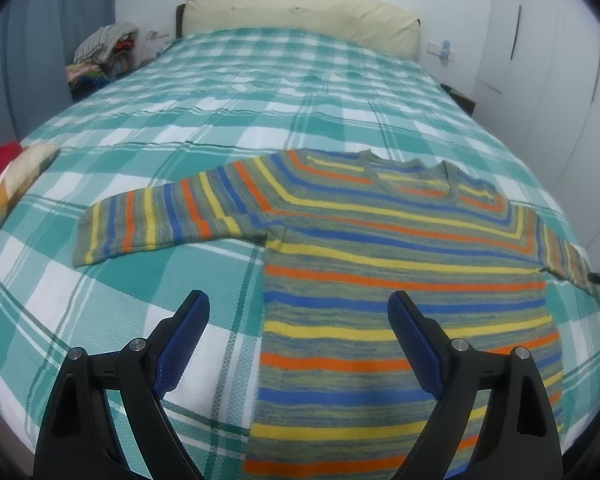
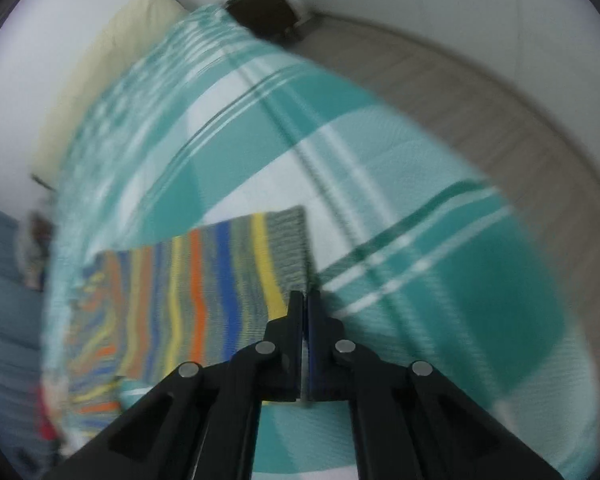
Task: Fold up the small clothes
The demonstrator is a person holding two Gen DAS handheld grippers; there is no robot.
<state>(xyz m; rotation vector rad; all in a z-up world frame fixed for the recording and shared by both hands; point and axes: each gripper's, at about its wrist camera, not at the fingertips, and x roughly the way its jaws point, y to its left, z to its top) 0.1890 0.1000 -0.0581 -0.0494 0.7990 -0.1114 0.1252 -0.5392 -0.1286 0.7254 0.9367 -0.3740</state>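
The bed [image 1: 220, 92] is covered by a teal-and-white checked bedspread [image 1: 112, 300], which is stretched over the whole mattress and is seen again, blurred, in the right wrist view. A striped sweater [image 1: 380, 248] in orange, yellow, blue and grey-green is laid flat on it, front up, with both sleeves spread sideways and the neckline turned toward a cream pillow [image 1: 300, 16] set at the far end. A patterned cloth [image 1: 16, 184] is seen at the left edge of the bed.
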